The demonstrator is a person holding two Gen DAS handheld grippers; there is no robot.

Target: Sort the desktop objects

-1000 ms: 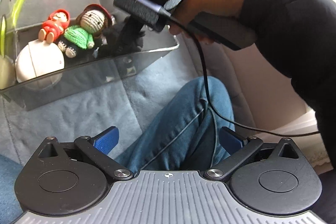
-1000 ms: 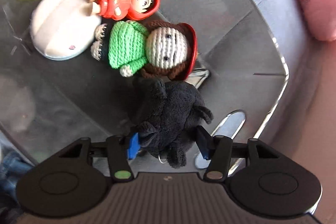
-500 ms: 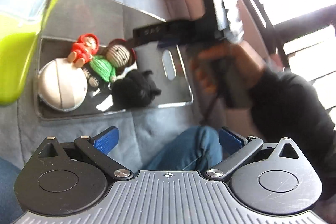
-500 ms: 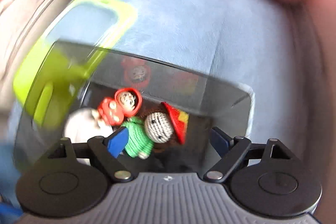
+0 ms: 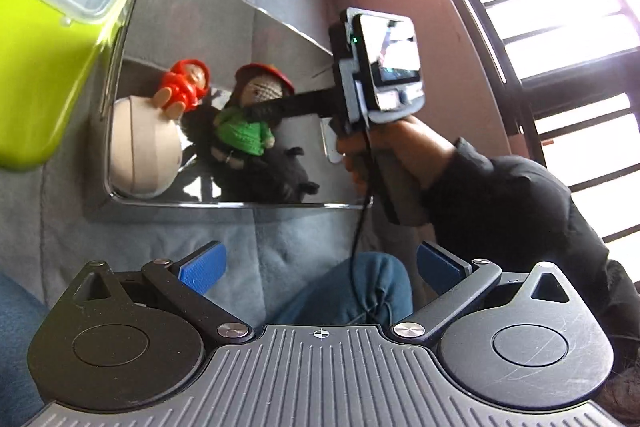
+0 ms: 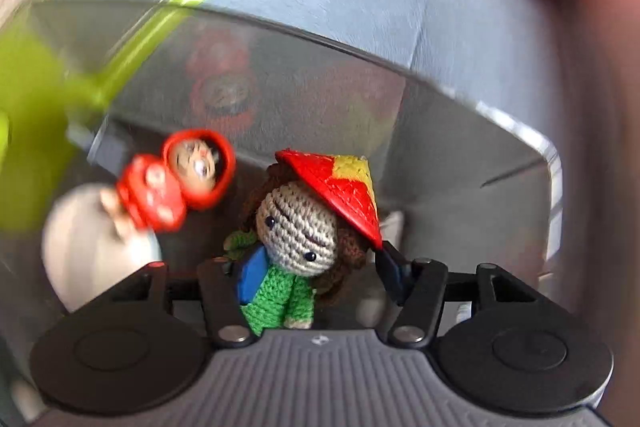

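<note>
Swung off the black plush toy (image 5: 280, 169) and onto the crocheted doll (image 6: 296, 247) since a second ago: right gripper (image 6: 316, 267), jaws closing with the doll's neck and shoulders between the blue pads. Left pad (image 6: 250, 277) against the green jumper, right pad seemingly clear of the brown hair; no firm pinch visible yet. Nearest the lens, left gripper (image 5: 318, 265), jaws wide and empty, hovering over a denim knee, shifted so the whole tray now shows. Step in hand, by the look of it: picking the doll out of the clear grey tray (image 5: 224, 205) for sorting. Next move likely calls for a complete squeeze, then a straight lift clear of the red figurine (image 6: 176, 189) and white round object (image 6: 86, 251) just beside. Black plush now lying loose at the doll's side. Further back, lime-green bin (image 5: 52, 27) against the tray's left wall, open, on a grey-blue cushion. Destination not evident.
</note>
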